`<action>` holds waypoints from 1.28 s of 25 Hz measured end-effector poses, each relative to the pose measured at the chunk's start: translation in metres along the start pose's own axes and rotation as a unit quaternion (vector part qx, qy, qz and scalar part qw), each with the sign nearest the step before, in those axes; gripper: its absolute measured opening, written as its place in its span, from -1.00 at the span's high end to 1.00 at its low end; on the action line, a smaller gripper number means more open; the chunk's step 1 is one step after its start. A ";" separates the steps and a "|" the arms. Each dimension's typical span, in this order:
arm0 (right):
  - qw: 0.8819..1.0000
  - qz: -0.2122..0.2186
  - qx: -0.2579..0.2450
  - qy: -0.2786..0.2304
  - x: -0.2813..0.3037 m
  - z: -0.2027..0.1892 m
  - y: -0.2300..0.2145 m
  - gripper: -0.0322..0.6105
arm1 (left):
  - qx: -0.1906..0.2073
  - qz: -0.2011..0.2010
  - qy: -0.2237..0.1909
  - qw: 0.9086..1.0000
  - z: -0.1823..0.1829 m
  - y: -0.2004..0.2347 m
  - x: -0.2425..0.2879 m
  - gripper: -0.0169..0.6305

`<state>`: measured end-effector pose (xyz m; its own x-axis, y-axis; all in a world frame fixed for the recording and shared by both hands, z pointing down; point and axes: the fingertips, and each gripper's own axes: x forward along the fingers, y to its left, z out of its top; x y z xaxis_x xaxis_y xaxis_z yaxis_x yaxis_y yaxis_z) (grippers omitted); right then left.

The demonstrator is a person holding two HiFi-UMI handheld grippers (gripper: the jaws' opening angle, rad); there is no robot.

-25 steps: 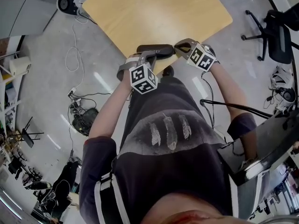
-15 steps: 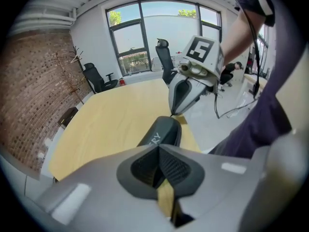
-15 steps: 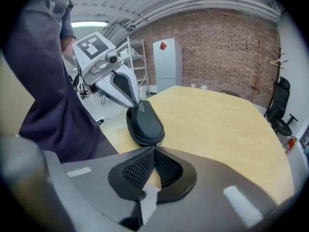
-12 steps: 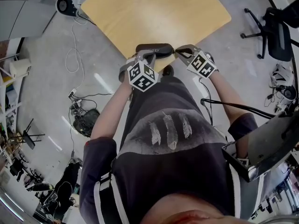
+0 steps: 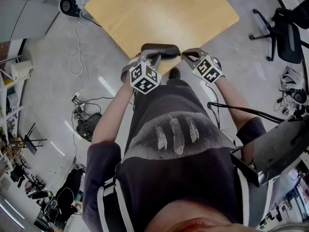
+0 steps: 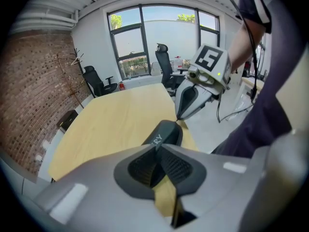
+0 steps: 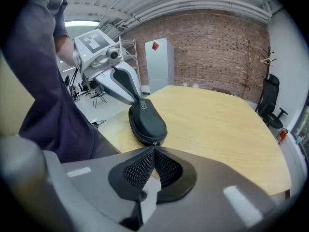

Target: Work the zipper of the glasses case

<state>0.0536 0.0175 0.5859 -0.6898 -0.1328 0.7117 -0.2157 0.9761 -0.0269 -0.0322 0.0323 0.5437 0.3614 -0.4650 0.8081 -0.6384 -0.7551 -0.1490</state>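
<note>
L gripper point(image 5: 153, 57) and R gripper point(image 5: 183, 53), head view: both reach the glasses case point(image 5: 161, 49), a dark oblong case lying crosswise on the near corner of a pale wood table point(image 5: 159, 8), at 12 o'clk from the person's torso. L tips are at the case's 9 o'clk end and R tips at its 3 o'clk end. Both marker cubes trail back toward 6 o'clk. A loose white cable point(image 5: 75, 52) lies on the floor at 9 o'clk. A black office chair point(image 5: 287, 30) stands at 3 o'clk.

L gripper view: jaws are drawn together, and the ribbed pads pinch the near end of the case. The case runs away toward 1 o'clk w/ white lettering on its lid. R gripper comes in from 2 o'clk, its closed tips touching the case's far end. The tabletop spreads toward 10 o'clk. A window point(image 6: 159, 37) is at 12 o'clk, and a brick wall point(image 6: 34, 81) at 9 o'clk.

R gripper view: jaws are closed. The pad tips meet at frame ctr on a small zip tab point(image 7: 154, 143) at the case's near end, on the seam line. The case lies flat on the table corner, lid up, stretching toward 11 o'clk. The seam shows round its near rim, but how far the zip is run cannot be told. L gripper slants down from 10 o'clk, tips clamped on the far, lettered end. The tabletop fills 1–4 o'clk. A white cabinet point(image 7: 158, 64) stands against the brick wall at 12 o'clk.
</note>
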 end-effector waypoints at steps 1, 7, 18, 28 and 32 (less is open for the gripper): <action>1.000 -0.003 -0.001 0.000 0.000 0.002 -0.001 0.91 | -0.001 0.002 -0.007 1.000 0.002 0.004 -0.005 0.84; 1.000 -0.017 0.004 0.002 0.006 0.008 -0.013 0.91 | 0.069 0.005 0.001 0.998 -0.002 0.026 -0.015 0.71; 0.999 -0.031 0.016 0.015 0.024 0.020 -0.041 0.91 | 0.067 -0.073 -0.011 0.995 0.016 -0.004 0.000 0.69; 0.998 -0.049 0.036 0.007 0.042 0.043 -0.068 0.91 | 0.176 -0.055 0.005 0.983 0.026 -0.009 0.028 0.94; 0.999 -0.028 0.000 0.022 0.037 0.030 -0.078 0.91 | 0.157 -0.042 0.005 0.987 0.035 -0.016 0.040 0.95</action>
<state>0.0238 -0.0685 0.5934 -0.6461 -0.1790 0.7420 -0.2526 0.9675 0.0134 0.0166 0.0098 0.5582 0.3972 -0.3913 0.8301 -0.3637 -0.8976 -0.2491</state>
